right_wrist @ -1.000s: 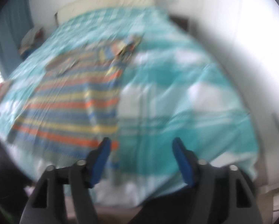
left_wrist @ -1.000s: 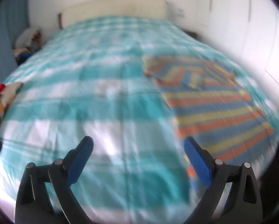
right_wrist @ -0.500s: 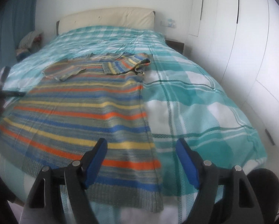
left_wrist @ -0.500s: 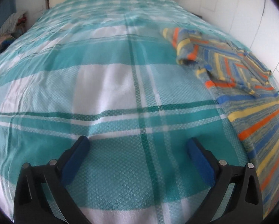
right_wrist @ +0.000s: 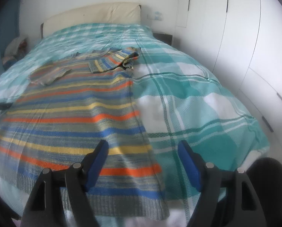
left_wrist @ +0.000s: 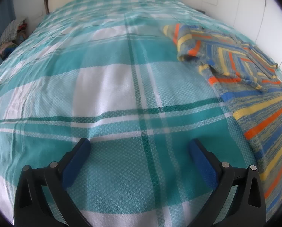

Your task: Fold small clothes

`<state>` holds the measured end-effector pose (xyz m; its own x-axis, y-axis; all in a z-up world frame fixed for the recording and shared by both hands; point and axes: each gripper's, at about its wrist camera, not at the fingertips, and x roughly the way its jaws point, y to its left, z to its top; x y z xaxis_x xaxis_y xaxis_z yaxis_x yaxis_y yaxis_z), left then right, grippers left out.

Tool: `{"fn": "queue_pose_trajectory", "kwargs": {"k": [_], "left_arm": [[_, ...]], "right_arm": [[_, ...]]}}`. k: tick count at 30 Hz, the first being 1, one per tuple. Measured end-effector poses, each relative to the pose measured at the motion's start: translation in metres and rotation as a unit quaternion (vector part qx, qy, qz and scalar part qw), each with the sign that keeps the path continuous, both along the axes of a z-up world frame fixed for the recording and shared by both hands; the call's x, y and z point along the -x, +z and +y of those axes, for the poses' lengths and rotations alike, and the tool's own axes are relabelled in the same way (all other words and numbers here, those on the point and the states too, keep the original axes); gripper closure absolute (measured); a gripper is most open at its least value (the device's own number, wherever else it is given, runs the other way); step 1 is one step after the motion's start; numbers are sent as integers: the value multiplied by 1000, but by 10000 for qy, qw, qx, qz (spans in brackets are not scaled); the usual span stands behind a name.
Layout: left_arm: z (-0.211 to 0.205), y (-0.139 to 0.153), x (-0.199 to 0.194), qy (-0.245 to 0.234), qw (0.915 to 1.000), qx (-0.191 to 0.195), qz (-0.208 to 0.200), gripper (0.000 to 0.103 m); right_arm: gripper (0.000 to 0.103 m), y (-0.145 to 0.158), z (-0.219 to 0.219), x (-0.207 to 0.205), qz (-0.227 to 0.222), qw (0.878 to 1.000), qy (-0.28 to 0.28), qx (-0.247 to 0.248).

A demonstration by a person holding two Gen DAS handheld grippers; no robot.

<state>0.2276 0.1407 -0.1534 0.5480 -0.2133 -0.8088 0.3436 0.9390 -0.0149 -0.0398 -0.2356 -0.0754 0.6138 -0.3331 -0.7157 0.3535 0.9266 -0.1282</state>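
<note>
A striped knit sweater (right_wrist: 74, 117) in blue, orange, yellow and grey lies flat on the bed with both sleeves folded in across its chest. In the left wrist view the sweater (left_wrist: 254, 87) lies at the right. My left gripper (left_wrist: 139, 147) is open and empty, low over bare bedspread to the left of the sweater. My right gripper (right_wrist: 142, 147) is open and empty, hovering over the sweater's lower right corner near its hem.
The bed carries a teal and white checked bedspread (left_wrist: 107, 87) with a cream headboard (right_wrist: 91, 17) at the far end. White wardrobe doors (right_wrist: 235, 28) stand along the right. A pile of clothes (left_wrist: 12, 36) sits at the bed's far left side.
My left gripper has dropped lower and moved forward over the bedspread, left of the sweater. My right gripper has come closer to the sweater's hem corner. Both stay open.
</note>
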Motion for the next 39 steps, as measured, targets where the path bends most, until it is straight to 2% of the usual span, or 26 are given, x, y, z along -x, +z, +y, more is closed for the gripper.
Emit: {"fn": "queue_pose_trajectory", "kwargs": {"k": [3,9,18,39], "left_arm": [[1,0,-1,2,10000,4,2,0],[1,0,0,6,10000,-4,1,0],[1,0,0,9,10000,-3,2,0],[0,0,-1,23,10000,-9,-9,0]], "right_arm": [[28,-1,2,-1,98,9999,-40,27],[28,3,7,2,-65,9999,-55,137],[28,-7,4,-3,-97,9999,49,-119],[25,3,-15,25,-784,9950,28,-615]]}}
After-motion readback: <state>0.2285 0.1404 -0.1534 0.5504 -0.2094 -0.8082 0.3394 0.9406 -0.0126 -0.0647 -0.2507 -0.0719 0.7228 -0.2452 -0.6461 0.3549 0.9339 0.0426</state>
